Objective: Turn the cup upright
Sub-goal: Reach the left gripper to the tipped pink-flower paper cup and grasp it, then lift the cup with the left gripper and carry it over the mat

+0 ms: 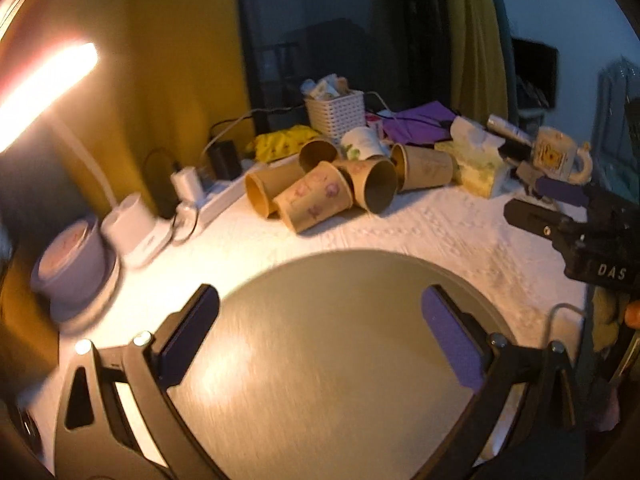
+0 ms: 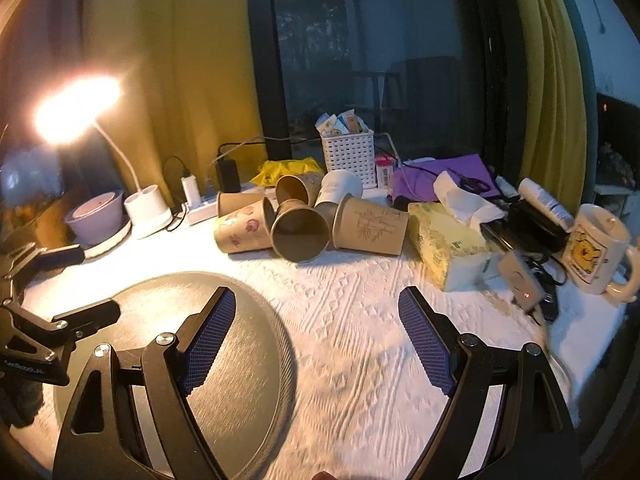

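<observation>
Several brown paper cups lie on their sides in a pile at the back of the table: a flowered cup (image 1: 312,201) (image 2: 244,230), an open-mouthed cup (image 1: 374,186) (image 2: 300,232), a cup with a line drawing (image 1: 424,166) (image 2: 372,227). A white cup (image 1: 362,143) (image 2: 340,186) sits behind them. My left gripper (image 1: 320,316) is open and empty above a round grey tray (image 1: 320,360). My right gripper (image 2: 318,320) is open and empty above the white cloth, right of the tray (image 2: 240,360). Each gripper shows in the other's view: the right (image 1: 552,208), the left (image 2: 76,280).
A lit desk lamp (image 2: 76,108) with a white base (image 2: 148,216), a lilac bowl (image 2: 96,216) and a power strip (image 2: 200,212) stand at the left. A white basket (image 2: 352,156), a tissue box (image 2: 452,248), a printed mug (image 2: 596,248) and cables crowd the back right.
</observation>
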Tool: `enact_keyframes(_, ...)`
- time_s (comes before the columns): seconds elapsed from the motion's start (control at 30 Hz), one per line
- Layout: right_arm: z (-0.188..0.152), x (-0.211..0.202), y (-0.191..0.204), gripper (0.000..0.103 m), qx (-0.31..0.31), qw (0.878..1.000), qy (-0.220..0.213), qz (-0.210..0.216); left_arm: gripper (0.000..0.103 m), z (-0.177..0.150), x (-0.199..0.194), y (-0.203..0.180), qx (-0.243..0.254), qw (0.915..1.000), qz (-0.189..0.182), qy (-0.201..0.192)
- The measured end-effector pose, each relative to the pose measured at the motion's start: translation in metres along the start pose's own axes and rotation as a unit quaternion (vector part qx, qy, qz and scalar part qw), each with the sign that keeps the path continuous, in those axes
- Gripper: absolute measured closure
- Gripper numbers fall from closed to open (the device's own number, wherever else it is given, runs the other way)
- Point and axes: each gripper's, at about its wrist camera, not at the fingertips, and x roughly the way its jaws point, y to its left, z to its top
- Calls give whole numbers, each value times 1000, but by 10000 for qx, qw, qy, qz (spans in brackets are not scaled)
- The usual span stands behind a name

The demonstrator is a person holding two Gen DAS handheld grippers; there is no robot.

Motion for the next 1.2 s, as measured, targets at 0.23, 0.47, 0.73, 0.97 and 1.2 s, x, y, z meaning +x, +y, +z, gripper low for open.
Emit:
enact_keyframes(0.23, 17, 35, -17, 17, 69, 9997, 120, 222, 1, 37, 68, -5, 738, 9973, -9, 65)
enact_keyframes(0.47, 28, 54, -30, 17, -4, 9991, 261, 323, 2, 56, 123, -19, 1644, 9858, 262, 212)
enact_keyframes(0.73, 29, 75, -43, 17, 227, 9984, 447, 255, 8, 59, 169, -25, 2496, 9658, 524, 463)
enact_keyframes(0.97, 25, 92, -50, 17, 537, 9967, 601, 110, 18, 57, 199, -31, 2978, 9515, 427, 644)
enact_keyframes(1.2, 22, 93, -51, 17, 609, 9960, 646, -81, 35, 62, 207, -23, 2754, 9589, 299, 618)
